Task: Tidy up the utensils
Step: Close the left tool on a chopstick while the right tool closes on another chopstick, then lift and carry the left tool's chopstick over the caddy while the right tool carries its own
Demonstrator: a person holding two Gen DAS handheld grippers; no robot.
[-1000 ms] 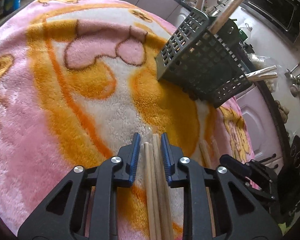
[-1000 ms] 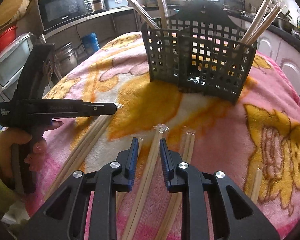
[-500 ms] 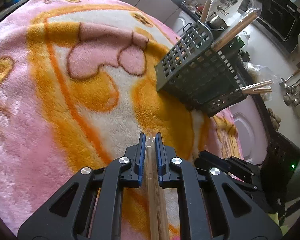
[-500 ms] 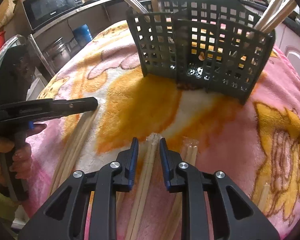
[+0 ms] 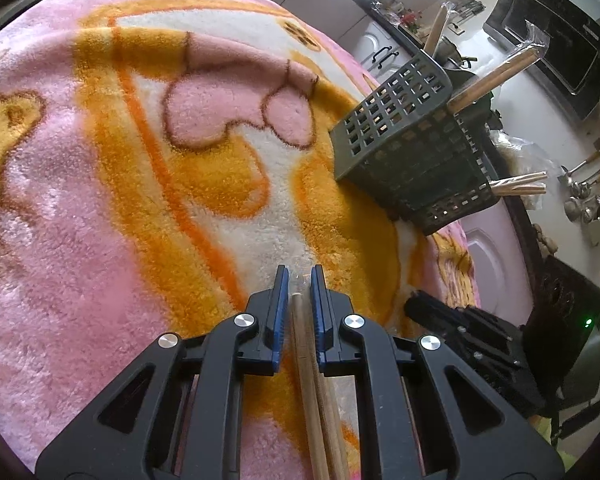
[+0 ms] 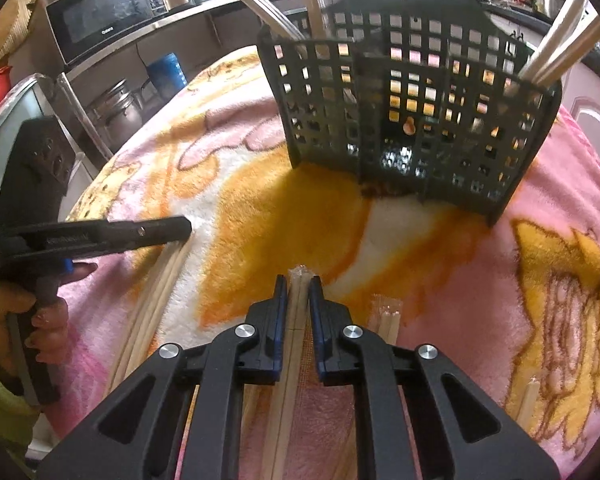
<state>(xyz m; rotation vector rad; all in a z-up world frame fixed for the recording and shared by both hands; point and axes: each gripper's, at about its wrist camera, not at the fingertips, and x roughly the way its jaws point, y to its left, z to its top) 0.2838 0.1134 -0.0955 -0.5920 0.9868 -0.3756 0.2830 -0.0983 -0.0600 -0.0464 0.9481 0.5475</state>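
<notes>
Both grippers have narrowed onto chopsticks since a second ago, when each stood open astride a pair.

From the left wrist view, the left gripper [image 5: 299, 312] is clenched on a pair of brown chopsticks [image 5: 312, 392] still in their clear wrapper, the blue pads pressing on either side near the tip. The pair lies along the pink and orange blanket [image 5: 100, 200] that covers the worktop. The dark basket [image 5: 404, 148] stands further off to the right, with chopsticks already poking out of its compartments. The right gripper shows as a black shape low at the right edge.

From the right wrist view, the right gripper [image 6: 299, 308] is closing on a pale wrapped pair [image 6: 292, 360], its pads at the sticks' sides; the wrapper tip pokes out just ahead of the fingers. Another wrapped pair [image 6: 388, 316] lies just to the right on the blanket, and a single stick [image 6: 528, 400] well off to the right. The left gripper is seen side-on at the left, held by a hand [image 6: 16, 320] in a yellow-green sleeve, its tip on a bundle of pale sticks.

With both pairs gripped, I judge the pick-up nearly done; lifting and carrying them to the basket looks like the next step.
</notes>
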